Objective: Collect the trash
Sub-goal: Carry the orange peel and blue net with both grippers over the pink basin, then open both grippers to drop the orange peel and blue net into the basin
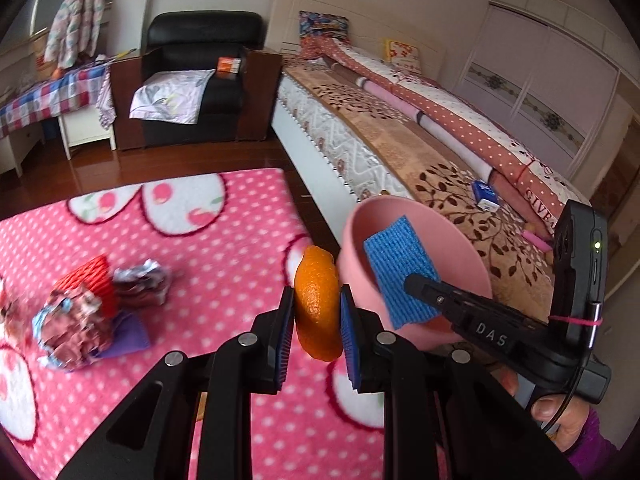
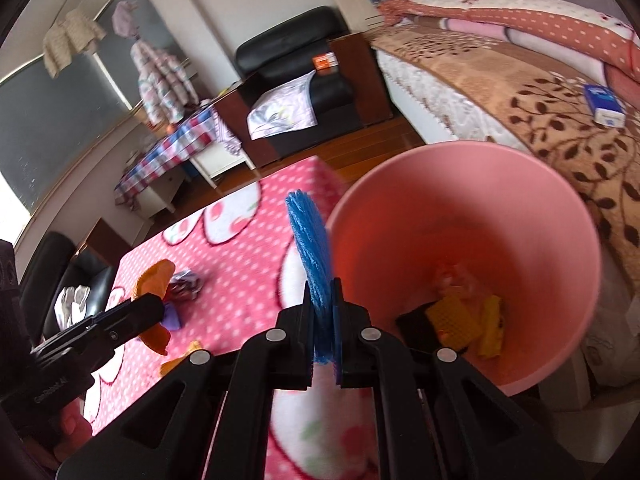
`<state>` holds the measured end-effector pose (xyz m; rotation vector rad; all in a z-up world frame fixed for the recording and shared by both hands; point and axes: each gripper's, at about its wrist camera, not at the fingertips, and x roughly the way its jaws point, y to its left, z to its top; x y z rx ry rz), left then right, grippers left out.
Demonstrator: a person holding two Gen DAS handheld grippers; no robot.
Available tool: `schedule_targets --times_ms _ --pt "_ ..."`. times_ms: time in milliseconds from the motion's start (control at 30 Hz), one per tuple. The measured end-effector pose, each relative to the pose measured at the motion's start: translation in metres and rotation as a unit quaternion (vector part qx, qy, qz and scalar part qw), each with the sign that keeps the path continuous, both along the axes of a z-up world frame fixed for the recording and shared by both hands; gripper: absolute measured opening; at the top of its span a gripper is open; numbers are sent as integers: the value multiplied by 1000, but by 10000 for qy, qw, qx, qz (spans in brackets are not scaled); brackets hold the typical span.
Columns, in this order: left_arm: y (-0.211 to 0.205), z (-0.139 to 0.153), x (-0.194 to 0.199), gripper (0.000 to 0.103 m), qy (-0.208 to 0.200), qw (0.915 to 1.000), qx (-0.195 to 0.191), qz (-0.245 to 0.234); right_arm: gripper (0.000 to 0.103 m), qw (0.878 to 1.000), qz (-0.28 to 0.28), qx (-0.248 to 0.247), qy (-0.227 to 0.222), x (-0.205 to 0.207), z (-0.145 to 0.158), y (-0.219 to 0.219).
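Left gripper [image 1: 317, 316] clamped across a curled orange peel [image 1: 318, 304], light, bendy, slick-skinned, so mid-piece pinch looks right; right gripper [image 2: 323, 318] closed tight on a thin blue ribbed cloth scrap [image 2: 310, 248], soft and floppy, held at its lower edge. Both hang just beside the pink plastic bin [image 2: 460, 216], which holds yellow scraps; farther off, crumpled foil wrappers [image 1: 140, 284] on the pink dotted blanket [image 1: 224, 216] should crush easily.

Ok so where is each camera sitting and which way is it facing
Left wrist: on the left tongs, angled down over the pink blanket; its tongs grip an orange peel; a hand holds the right tongs.
Right wrist: on the right tongs, angled down into the pink bin; tongs pinch a blue cloth.
Shared: bin, cloth, peel, blanket, bed.
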<state>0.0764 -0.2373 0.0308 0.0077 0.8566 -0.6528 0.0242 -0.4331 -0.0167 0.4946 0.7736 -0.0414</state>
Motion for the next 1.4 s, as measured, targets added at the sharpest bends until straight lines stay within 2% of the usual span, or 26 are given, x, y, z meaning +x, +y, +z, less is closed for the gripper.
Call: schedule_targets --times_ms 333,633,1400 --pt "-61 -2 6 21 4 9990 59 -452 8 9992 -371 19 119 -4 -12 -33" --pt "-92 -13 16 21 79 9980 143 -612 8 9983 -532 -106 215 -2 -20 -47" --pt "-120 -40 29 24 239 9973 377 -587 8 9962 -752 -125 432 1 -31 -57"
